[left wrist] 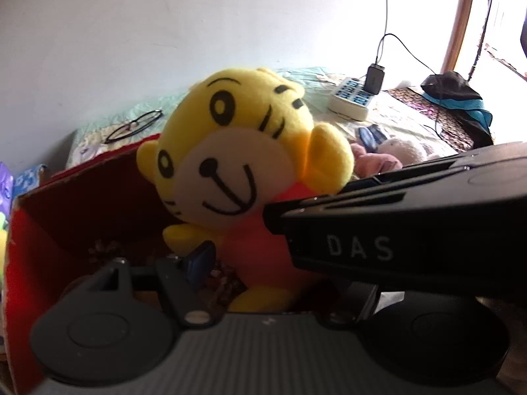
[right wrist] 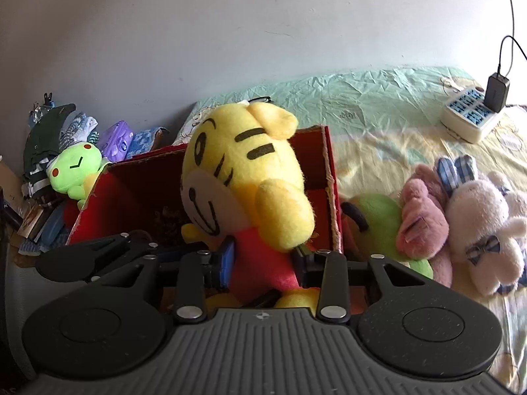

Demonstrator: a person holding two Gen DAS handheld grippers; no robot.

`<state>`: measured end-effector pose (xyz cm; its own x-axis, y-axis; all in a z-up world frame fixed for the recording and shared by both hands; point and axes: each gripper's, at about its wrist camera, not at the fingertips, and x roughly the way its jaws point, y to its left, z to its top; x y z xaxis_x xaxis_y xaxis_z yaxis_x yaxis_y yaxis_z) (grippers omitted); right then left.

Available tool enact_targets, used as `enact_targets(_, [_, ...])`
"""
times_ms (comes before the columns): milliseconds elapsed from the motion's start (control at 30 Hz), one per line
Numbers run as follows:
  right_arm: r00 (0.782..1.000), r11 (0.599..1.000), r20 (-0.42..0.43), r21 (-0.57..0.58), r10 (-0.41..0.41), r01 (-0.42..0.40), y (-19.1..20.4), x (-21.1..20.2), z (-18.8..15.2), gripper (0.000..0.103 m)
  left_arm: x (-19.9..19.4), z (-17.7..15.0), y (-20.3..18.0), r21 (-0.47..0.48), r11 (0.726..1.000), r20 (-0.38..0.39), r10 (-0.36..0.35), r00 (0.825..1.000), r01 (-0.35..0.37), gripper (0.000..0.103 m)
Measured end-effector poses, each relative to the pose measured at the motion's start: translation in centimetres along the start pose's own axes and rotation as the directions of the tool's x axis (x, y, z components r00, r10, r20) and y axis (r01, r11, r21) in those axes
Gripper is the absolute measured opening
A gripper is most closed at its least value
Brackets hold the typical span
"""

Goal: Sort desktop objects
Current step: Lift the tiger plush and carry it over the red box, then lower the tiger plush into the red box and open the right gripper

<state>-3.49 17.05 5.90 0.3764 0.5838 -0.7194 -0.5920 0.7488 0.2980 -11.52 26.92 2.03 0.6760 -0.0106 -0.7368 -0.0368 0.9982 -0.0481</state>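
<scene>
Right gripper (right wrist: 263, 260) clenched on red torso of yellow tiger plush (right wrist: 243, 177), held roughly upright directly over the open red box (right wrist: 331, 177), so release is straight down; left gripper (left wrist: 243, 250) alongside, grip state cannot tell

Black fingers (right wrist: 227, 261), blue pads, silver screws

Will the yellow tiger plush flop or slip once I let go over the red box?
Yellow tiger plush looks soft, probably light. Its big head already leans; likely top-heavy, flopping sideways. Right claw pinches its red body; fuzzy fabric probably won't slip.
</scene>
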Motion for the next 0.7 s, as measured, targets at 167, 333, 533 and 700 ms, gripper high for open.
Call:
enact_targets(167, [1.000, 0.999, -0.003, 0.031, -0.025, 0.025, -0.1, 0.0, -0.1, 0.040, 1.2, 0.7, -0.1, 0.049, 0.998, -0.012, -0.044, 0.999, 0.044, 0.071])
enact_targets(333, [1.000, 0.995, 0.007, 0.099, -0.005, 0.004, -0.9, 0.7, 0.4, 0.044, 2.0, 1.0, 0.9, 0.025, 0.997, -0.029, -0.075, 0.997, 0.075, 0.074])
enact_targets(533, [0.994, 0.989, 0.105, 0.137, 0.039, -0.053, -2.3, -1.8, 0.8, 0.047, 0.6, 0.3, 1.4, 0.015, 0.996, 0.009, -0.083, 0.997, 0.083, 0.078])
enact_targets(700, [0.971, 0.976, 0.224, 0.177, 0.084, -0.125, -3.4, -3.4, 1.2, 0.035, -1.0, 0.5, 1.8, -0.015, 0.999, 0.060, -0.048, 0.997, 0.049, 0.083])
